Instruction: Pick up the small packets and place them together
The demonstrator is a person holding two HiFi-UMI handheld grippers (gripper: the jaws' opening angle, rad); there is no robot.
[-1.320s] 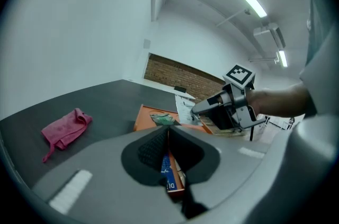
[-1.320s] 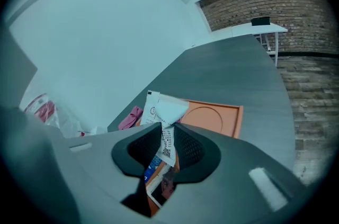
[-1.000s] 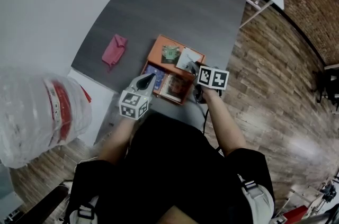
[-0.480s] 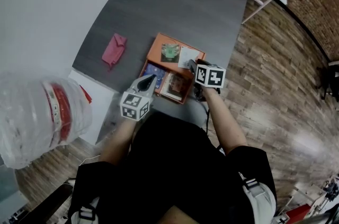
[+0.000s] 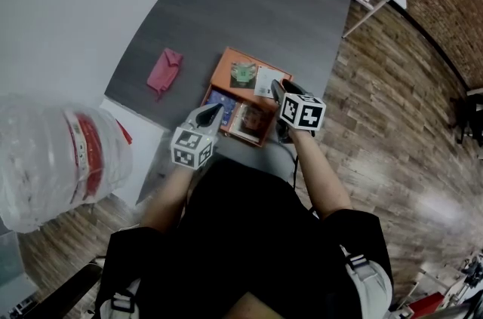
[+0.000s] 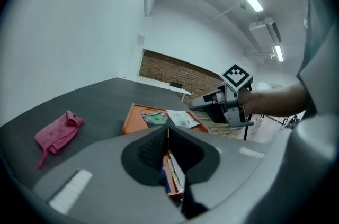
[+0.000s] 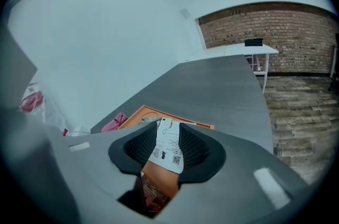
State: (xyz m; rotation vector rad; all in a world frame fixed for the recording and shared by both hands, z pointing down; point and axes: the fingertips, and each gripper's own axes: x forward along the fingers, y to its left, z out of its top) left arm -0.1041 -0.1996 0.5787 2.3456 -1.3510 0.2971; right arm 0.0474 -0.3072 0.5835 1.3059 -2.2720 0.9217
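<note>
Head view is showing a person at the near edge of a dark grey table, working 2 handheld grippers over an orange tray. The tray is carrying 4 small packets: a green packet far left, a white packet far right, a blue packet near left and a brownish packet near right. A pink cloth is lying on the table well to the left of the tray.

The right gripper is hovering at the tray's far-right corner with its jaws closing. The white packet is showing in the gap between the pads, though neither pad appears to be pressing on it, and it looks to be lying flat in the tray. The left gripper is hanging over the tray's near-left side, just above the blue packet, its jaws clenched together on nothing.

The step in hand is probably the white packet – the one farthest from the blue and brownish pair. With all 4 packets already lying in 1 tray, the gathering seems well along. The next move likely calls for lowering the right gripper so the pads straddle a raised edge of that thin, flat packet, since it offers little to pinch.
</note>
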